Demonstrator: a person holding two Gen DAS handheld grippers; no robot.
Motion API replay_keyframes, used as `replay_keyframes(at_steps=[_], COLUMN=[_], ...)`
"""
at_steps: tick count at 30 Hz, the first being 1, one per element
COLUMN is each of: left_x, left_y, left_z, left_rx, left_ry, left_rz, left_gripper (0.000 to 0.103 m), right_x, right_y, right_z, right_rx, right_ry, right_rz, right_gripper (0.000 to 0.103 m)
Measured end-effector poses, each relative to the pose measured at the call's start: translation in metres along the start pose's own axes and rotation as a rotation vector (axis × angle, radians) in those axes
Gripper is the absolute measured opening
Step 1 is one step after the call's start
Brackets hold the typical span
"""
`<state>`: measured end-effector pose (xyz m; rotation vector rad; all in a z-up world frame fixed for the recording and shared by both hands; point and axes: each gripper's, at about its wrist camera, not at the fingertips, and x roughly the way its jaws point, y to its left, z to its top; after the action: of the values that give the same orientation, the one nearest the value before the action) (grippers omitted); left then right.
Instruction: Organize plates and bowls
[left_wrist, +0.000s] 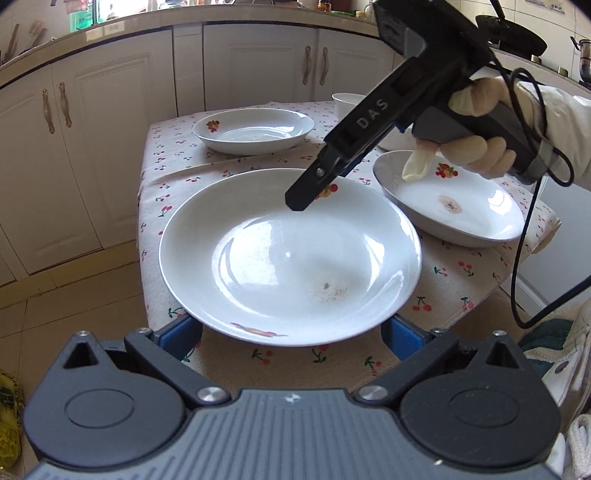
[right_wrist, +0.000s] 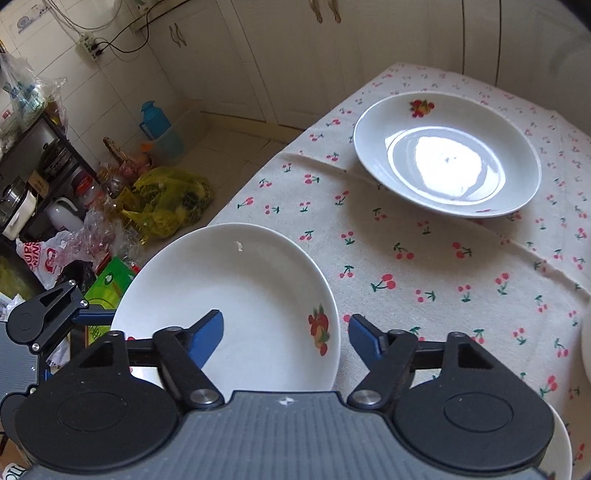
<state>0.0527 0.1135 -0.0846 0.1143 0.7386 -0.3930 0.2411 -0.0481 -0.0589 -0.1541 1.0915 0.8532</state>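
Note:
A large white plate with a fruit print (left_wrist: 291, 258) (right_wrist: 236, 306) sits at the near corner of the cherry-print tablecloth (right_wrist: 424, 266), partly past the table's edge. My left gripper (left_wrist: 291, 332) is open. Its blue fingers (left_wrist: 177, 332) stand wide apart with their tips hidden under the plate's near rim. My right gripper (right_wrist: 286, 332) (left_wrist: 306, 195) points down at the plate's far rim. It is open, with one blue pad (right_wrist: 210, 332) inside the plate and the other outside, and neither presses on the rim. A second plate (left_wrist: 255, 129) (right_wrist: 447, 155) lies further back, and a third (left_wrist: 450, 199) to the right.
A small white bowl (left_wrist: 347, 103) stands at the table's back right. A gloved hand (left_wrist: 476, 151) holds the right gripper, and its black cable (left_wrist: 524, 258) hangs off the table's right side. White cabinets (left_wrist: 110, 129) stand behind. Bags (right_wrist: 166, 199) and a blue jug (right_wrist: 153, 118) clutter the floor.

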Motion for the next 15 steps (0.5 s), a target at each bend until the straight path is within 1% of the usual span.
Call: replay_keyframes(at_steps=[3, 9, 15], left_x=[0.0, 0.004, 0.008], left_y=[0.002, 0.006, 0.01], left_z=[0.002, 0.006, 0.015], left_rx=[0.007, 0.024, 0.072], left_ry=[0.011, 0.027, 0.004], left_rz=[-0.008, -0.011, 0.009], left_gripper=[0.102, 0.102, 0.101], right_x=[0.005, 0.007, 0.005], right_y=[-0.001, -0.002, -0.006], right_z=[0.001, 0.003, 0.009], right_rx=[0.003, -0.003, -0.004], right_ry=[0.012, 0.011, -0.008], right_rz=[0.015, 0.021, -0.021], right_gripper=[0.07, 0.069, 0.069])
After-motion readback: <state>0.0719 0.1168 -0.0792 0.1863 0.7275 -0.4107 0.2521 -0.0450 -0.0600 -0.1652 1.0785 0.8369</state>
